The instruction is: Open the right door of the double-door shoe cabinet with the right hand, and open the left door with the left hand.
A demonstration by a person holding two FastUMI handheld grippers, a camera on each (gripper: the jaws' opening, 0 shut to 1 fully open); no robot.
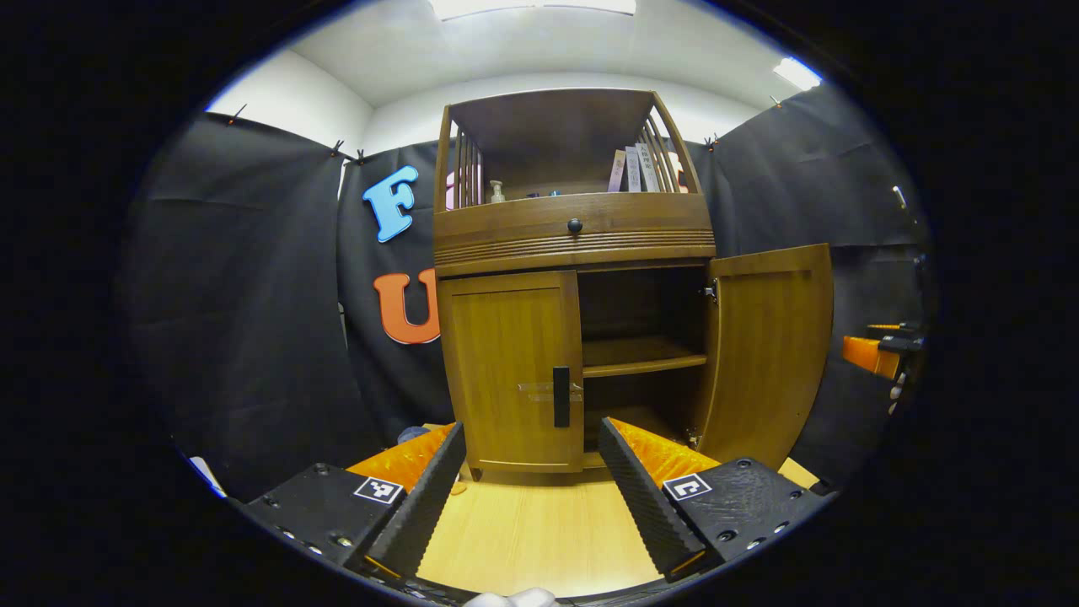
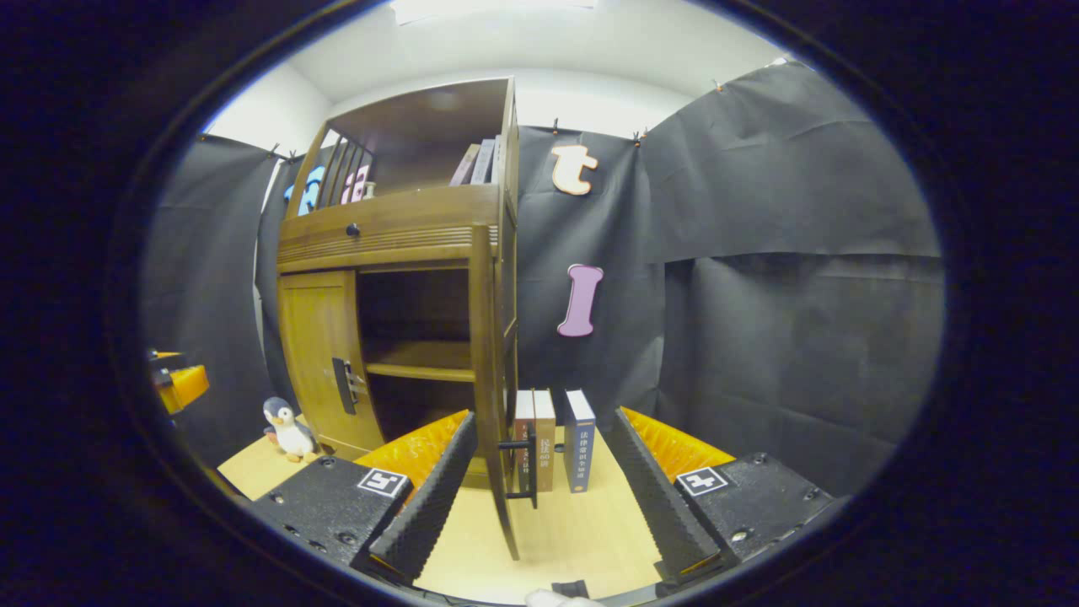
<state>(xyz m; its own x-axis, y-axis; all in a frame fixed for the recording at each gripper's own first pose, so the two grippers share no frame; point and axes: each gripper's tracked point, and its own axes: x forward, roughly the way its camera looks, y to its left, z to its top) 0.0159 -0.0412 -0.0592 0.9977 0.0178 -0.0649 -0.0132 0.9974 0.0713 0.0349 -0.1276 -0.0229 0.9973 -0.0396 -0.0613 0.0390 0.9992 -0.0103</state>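
The wooden shoe cabinet [image 1: 573, 240] stands straight ahead in the left gripper view. Its left door [image 1: 506, 354] is closed, with a black handle [image 1: 561, 396] at its inner edge. Its right door [image 1: 771, 354] is swung wide, baring an inner shelf [image 1: 641, 356]. My left gripper [image 1: 533, 430] is open, a short way in front of the left door's handle and not touching it. In the right gripper view the right door [image 2: 487, 371] is seen edge-on, and its black handle [image 2: 524, 468] lies between the fingers of my open right gripper [image 2: 544, 420], unpressed. The left door [image 2: 320, 354] is closed.
Three upright books [image 2: 552, 438] stand on the wooden floor board [image 2: 582, 523] right of the cabinet. A toy penguin [image 2: 289, 430] sits by its left front corner. Books and a bottle [image 1: 497, 191] stand on the top shelf. The right gripper [image 1: 881, 350] shows at the far right.
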